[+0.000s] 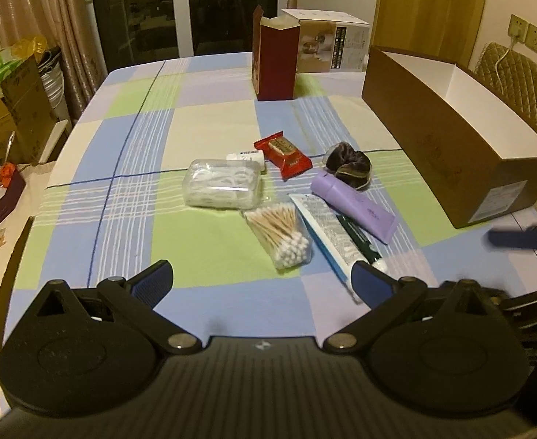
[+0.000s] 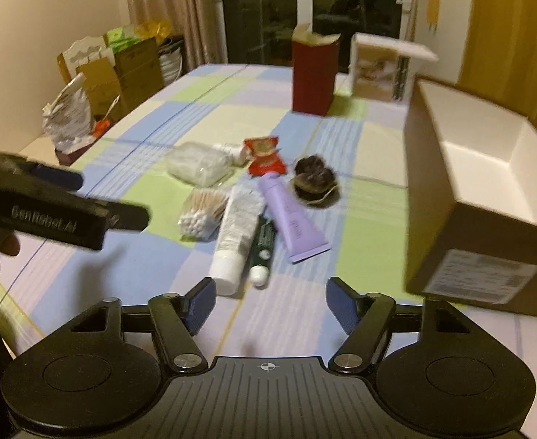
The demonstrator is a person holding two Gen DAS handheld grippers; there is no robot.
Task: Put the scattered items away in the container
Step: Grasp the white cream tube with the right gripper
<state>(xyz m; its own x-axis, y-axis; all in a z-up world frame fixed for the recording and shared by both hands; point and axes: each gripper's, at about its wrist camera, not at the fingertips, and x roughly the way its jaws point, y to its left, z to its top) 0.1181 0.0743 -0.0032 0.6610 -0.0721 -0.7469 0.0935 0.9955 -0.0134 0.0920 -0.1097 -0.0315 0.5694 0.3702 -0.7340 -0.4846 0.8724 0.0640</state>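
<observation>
Scattered on the checked tablecloth lie a clear plastic box [image 1: 221,183], a bag of cotton swabs [image 1: 281,234], a white tube [image 1: 327,234], a dark green tube [image 1: 360,237], a purple tube [image 1: 354,206], a red snack packet [image 1: 283,153], a small white bottle [image 1: 244,155] and a dark scrunchie [image 1: 349,164]. The open brown box [image 1: 451,139] with a white inside stands to their right. My left gripper [image 1: 263,281] is open and empty, near the table's front. My right gripper [image 2: 270,303] is open and empty, just short of the tubes [image 2: 237,230]; the brown box [image 2: 488,190] is at its right.
A tall open red carton [image 1: 273,58] and a white printed box [image 1: 332,42] stand at the table's far end. Cardboard boxes and bags [image 1: 15,109] crowd the floor left of the table. A quilted chair back [image 1: 517,73] is behind the brown box.
</observation>
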